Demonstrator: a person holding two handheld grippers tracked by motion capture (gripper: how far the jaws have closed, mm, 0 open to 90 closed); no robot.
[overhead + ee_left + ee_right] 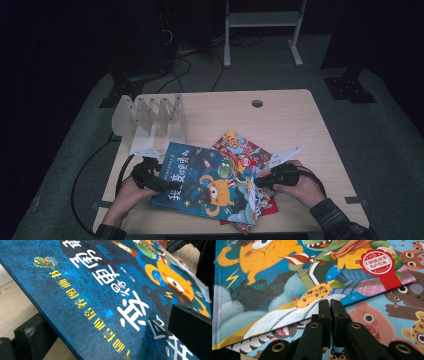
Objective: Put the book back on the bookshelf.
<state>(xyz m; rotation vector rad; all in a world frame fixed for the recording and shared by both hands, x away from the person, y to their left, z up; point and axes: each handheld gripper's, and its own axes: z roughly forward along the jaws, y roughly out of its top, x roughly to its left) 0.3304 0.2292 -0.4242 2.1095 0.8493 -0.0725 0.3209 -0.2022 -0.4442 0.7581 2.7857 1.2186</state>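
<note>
Light wooden table (295, 117); white slotted rack (150, 121) at left; picture books (245, 150) stacked near front.

Blue book (200, 182), orange monster

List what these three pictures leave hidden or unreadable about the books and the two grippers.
- High view: most of the lower book is covered by the blue book.
- High view: the left gripper is dark against the cover, so its grip is unclear there.
- Left gripper view: the blue book hides the table beneath it.
- Right gripper view: the right gripper is shut, but whether the pads pinch a page edge is unclear.
- High view: small cover print is too small.
</note>
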